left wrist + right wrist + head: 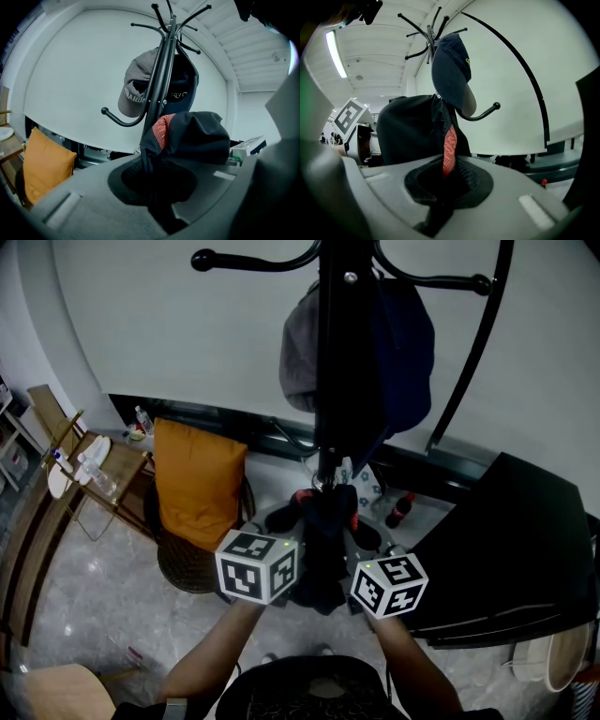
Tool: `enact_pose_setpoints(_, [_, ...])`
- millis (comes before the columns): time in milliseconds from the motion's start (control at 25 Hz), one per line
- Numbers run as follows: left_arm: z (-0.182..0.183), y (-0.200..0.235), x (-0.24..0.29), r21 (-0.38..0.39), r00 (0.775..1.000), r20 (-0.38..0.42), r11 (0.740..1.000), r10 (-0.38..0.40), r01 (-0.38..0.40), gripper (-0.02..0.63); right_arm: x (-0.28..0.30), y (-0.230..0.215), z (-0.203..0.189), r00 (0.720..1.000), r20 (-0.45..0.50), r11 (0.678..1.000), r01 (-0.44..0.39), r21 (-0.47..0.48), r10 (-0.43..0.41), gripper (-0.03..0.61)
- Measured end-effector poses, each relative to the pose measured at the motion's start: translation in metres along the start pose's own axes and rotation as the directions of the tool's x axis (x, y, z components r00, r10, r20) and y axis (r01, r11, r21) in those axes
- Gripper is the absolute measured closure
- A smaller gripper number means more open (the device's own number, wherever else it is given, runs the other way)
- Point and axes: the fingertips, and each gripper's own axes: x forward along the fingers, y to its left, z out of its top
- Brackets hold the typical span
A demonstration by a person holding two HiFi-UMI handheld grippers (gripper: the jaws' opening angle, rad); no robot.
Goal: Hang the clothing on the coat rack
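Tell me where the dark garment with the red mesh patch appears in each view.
Head view: dark garment low centre, in front of the black coat rack.
Left gripper view: garment centre right, clamped in the jaws.
Right gripper view: garment centre left, clamped in the jaws.
Shared landmark: navy cap hanging on that rack.

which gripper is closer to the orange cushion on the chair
Left. The left gripper is at the lower right corner of the orange cushion. The right gripper is farther right, on the other side of the dark garment that both grippers hold.
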Motion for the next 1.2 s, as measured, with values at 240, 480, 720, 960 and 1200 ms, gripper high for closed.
enact_pose_setpoints(240, [-0.001, 0.001, 0.003, 0.001, 1.0, -0.002, 1.0, 0.0, 0.0, 0.583, 0.003, -0.004, -0.001, 1.0, -0.001, 1.0, 0.004, 0.002, -0.004, 0.554])
enact_pose_setpoints(480, [-0.003, 0.003, 0.006, -0.003, 1.0, -0.007, 1.0, 0.006, -0.006, 0.583, 0.007, -0.009, -0.003, 1.0, -0.004, 1.0, 0.012, 0.005, -0.012, 0.554])
enact_pose_setpoints(720, [-0.008, 0.006, 0.008, -0.015, 1.0, -0.012, 1.0, 0.013, -0.013, 0.583, 0.01, -0.011, -0.006, 1.0, -0.013, 1.0, 0.01, 0.002, -0.01, 0.554])
enact_pose_setpoints(960, [-0.01, 0.007, 0.01, -0.028, 1.0, -0.01, 0.999, 0.021, -0.021, 0.583, 0.012, -0.012, -0.01, 1.0, -0.023, 1.0, 0.002, -0.001, -0.002, 0.554])
enact_pose_setpoints(1200, [-0.015, 0.009, 0.01, -0.047, 0.999, -0.01, 0.998, 0.037, -0.037, 0.583, 0.014, -0.014, -0.016, 0.999, -0.041, 1.0, -0.01, 0.0, 0.01, 0.554])
